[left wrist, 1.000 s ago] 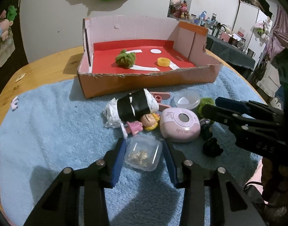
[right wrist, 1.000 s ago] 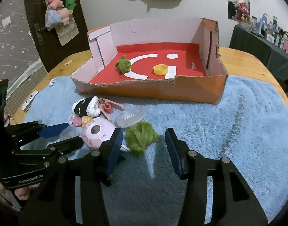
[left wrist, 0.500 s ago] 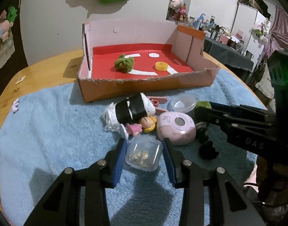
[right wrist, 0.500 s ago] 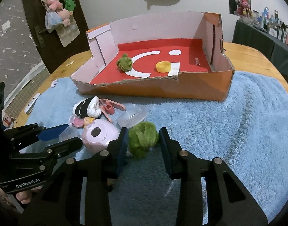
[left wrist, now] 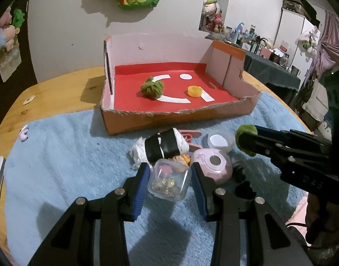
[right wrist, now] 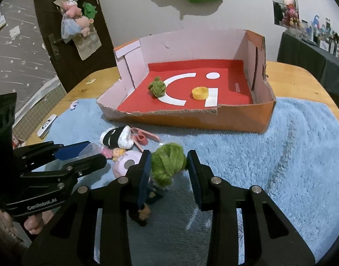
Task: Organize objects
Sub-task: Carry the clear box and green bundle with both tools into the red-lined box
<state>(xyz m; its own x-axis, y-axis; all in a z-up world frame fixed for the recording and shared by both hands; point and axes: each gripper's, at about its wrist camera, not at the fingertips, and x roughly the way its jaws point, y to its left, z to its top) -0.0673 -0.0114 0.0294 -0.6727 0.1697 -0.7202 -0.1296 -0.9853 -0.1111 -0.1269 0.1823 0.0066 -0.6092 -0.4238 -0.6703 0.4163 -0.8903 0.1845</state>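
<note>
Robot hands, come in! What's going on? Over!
Right gripper shut on green yarn ball. Left gripper shut on clear box. Cardboard tray ahead, path open.

Between you and the cardboard box (right wrist: 240, 122) the toy pile (left wrist: 167, 147) crowds the blue mat's (right wrist: 291, 155) left half, but the mat's right side lies bare, and the box floor is free toward its right wall.

In the left wrist view, the box (left wrist: 176, 119) sits at frame centre on the mat (left wrist: 58, 166), holding a pompom (left wrist: 152, 88) left of a cap (left wrist: 195, 90). The toys (left wrist: 167, 147) cluster below it, on the mat.
</note>
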